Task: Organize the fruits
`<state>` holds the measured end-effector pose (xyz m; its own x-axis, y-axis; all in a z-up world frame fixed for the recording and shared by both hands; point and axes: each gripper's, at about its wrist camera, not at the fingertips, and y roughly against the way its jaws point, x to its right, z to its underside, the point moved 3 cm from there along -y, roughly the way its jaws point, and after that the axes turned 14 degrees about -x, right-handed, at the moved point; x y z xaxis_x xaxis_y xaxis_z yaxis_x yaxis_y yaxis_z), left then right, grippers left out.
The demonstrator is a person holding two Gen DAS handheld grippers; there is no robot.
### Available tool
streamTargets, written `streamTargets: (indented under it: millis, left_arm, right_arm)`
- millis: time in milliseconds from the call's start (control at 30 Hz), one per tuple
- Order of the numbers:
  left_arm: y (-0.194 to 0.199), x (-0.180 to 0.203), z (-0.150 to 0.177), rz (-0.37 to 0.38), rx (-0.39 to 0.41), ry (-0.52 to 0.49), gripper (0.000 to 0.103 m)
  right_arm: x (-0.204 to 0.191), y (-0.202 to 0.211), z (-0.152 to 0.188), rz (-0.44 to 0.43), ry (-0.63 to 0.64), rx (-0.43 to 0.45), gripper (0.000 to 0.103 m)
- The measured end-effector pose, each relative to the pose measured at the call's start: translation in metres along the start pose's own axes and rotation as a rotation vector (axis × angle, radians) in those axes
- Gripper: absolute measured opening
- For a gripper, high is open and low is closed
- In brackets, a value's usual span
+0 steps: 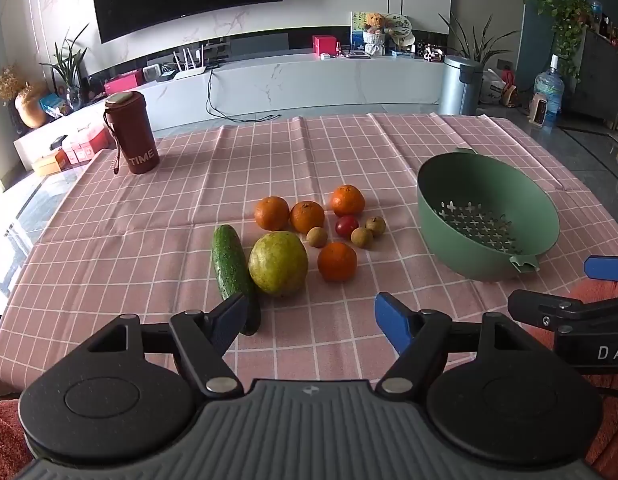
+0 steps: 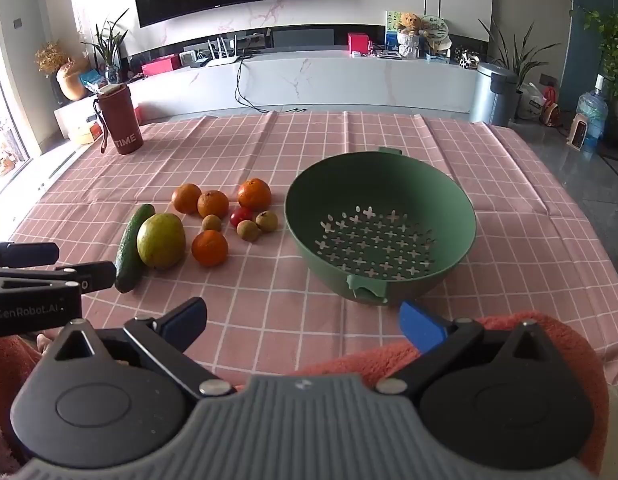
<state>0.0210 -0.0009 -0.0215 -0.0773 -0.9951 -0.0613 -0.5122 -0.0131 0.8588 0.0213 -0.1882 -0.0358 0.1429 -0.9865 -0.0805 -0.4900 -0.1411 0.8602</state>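
A green colander bowl [image 1: 489,216] [image 2: 383,228] stands empty on the pink checked tablecloth. Left of it lies a cluster of fruit: several oranges [image 1: 337,261] [image 2: 209,247], a big yellow-green fruit [image 1: 278,263] [image 2: 161,240], a cucumber [image 1: 229,264] [image 2: 129,250], a small red fruit [image 1: 346,225] [image 2: 241,215] and three small brown fruits [image 1: 317,236] [image 2: 247,229]. My left gripper [image 1: 311,314] is open and empty near the table's front edge, just short of the cucumber and big fruit. My right gripper [image 2: 305,320] is open and empty in front of the colander.
A dark red tumbler marked TIME [image 1: 133,134] [image 2: 119,120] stands at the table's far left. A red towel [image 2: 389,356] lies under the right gripper at the front edge. Behind the table are a TV console, a bin and plants.
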Motion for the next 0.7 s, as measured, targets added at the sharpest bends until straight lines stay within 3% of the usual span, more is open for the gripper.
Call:
streamTargets:
  millis: [700]
  left_arm:
    - [0.0015, 0.0, -0.0009, 0.003, -0.002, 0.004, 0.086]
  right_arm:
    - [-0.0007, 0.003, 0.001, 0.002, -0.009, 0.023, 0.099]
